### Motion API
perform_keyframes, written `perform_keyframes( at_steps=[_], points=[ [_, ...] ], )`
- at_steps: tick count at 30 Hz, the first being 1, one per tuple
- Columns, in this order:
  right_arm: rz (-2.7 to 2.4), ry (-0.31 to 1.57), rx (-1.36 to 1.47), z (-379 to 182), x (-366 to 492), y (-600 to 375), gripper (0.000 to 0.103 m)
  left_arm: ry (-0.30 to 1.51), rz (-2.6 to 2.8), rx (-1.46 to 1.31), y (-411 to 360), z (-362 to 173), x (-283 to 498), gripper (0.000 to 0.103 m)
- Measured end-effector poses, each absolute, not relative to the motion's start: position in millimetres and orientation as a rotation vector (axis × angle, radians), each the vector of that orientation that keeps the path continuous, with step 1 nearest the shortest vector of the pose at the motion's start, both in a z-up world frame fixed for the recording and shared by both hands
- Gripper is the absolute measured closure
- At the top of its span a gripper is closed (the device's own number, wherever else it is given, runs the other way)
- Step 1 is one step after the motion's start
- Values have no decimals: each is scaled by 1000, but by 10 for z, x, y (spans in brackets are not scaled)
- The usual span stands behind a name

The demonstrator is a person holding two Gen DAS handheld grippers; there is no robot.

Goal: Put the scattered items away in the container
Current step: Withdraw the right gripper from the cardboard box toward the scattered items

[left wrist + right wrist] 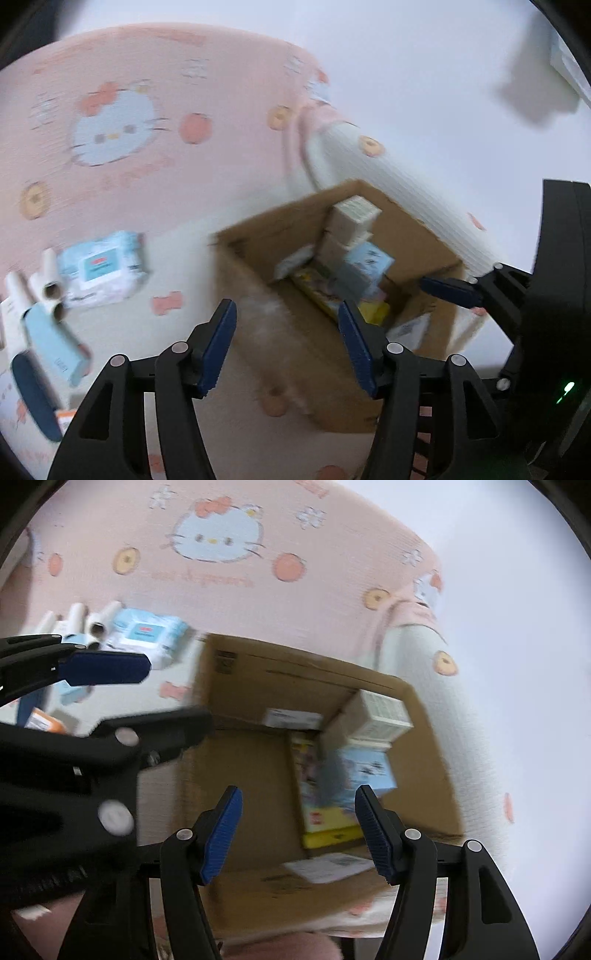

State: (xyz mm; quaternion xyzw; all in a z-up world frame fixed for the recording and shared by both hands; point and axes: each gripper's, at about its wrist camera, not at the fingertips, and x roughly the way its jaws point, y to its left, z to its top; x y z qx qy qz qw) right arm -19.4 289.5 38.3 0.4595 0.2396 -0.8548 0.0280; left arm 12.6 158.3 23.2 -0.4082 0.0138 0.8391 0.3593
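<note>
L gripper: left gripper (288, 345), black w/ blue ribbed pads, jaws wide apart, nothing btwn them; sits over near wall of box.
R gripper: right gripper (299, 834), same build, jaws wide apart, empty; aimed down into box. Its blue tip also shows at R edge of left wrist view.
Container: open brown cardboard box (240, 686) on pink-and-cream cartoon-cat blanket (258, 602).
In box: cream rectangular cartons (380, 716) stacked at far corner; light-blue printed carton (369, 771) just below them; flat yellow-edged printed pack (321, 812) on floor of box; white paper label (332, 866) near front wall.
Still out: pale-blue soft wipes pack (103, 269) on blanket, left of box, apart from it; white rolls w/ cardboard cores (48, 288) touching wipes pack; light-blue flat box (55, 339) beside rolls; small orange-white pack (42, 720), partly hidden.
Img quality: motion blur, print unreadable.
</note>
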Motion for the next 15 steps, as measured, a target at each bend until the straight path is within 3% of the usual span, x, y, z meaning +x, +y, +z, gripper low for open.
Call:
perform_keyframes(
  at_steps=[8, 15],
  points=[
    [-2560, 743, 1374, 264, -104, 2435, 41, -70, 2267, -1176, 678, -123, 24, 41],
    [-2442, 751, 1347, 135, -69, 1897, 40, -7, 2348, -1322, 174, -504, -154, 41]
  ],
)
